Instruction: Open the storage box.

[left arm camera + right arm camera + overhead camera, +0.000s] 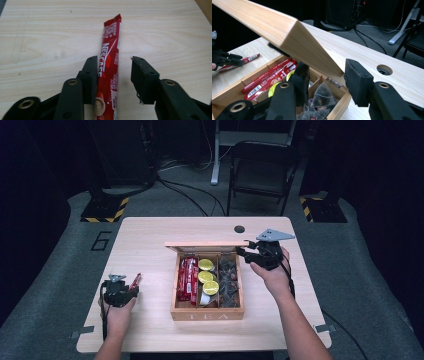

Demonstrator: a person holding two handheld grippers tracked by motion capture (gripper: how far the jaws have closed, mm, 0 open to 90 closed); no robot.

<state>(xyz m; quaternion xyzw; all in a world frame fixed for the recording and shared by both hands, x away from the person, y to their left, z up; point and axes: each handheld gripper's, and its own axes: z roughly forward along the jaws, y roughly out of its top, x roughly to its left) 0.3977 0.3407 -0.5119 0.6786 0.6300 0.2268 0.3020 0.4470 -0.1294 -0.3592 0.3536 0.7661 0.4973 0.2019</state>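
- The left hand-held gripper [113,80] is sitting low over the worktop [150,235] near its left edge, its jaws standing partly apart around a red coffee stick [108,67].
- The red coffee stick is lying flat on the worktop; the left jaw is touching its side while the right jaw is standing clear of it, so nothing is being squeezed.
- In the high view the left hand-held gripper [120,287] is lying well left of the wooden tea box [207,312], which is sitting at the middle of the worktop.
- The right hand-held gripper [325,82] is holding up the lid [287,32] of the tea box by its right end, its jaws standing about half apart on either side of the lid's edge.
- Inside the open box, more red sticks [187,277] are filling the left compartment, yellow round packets [207,276] the middle one, and dark tea bags [229,280] the right one.
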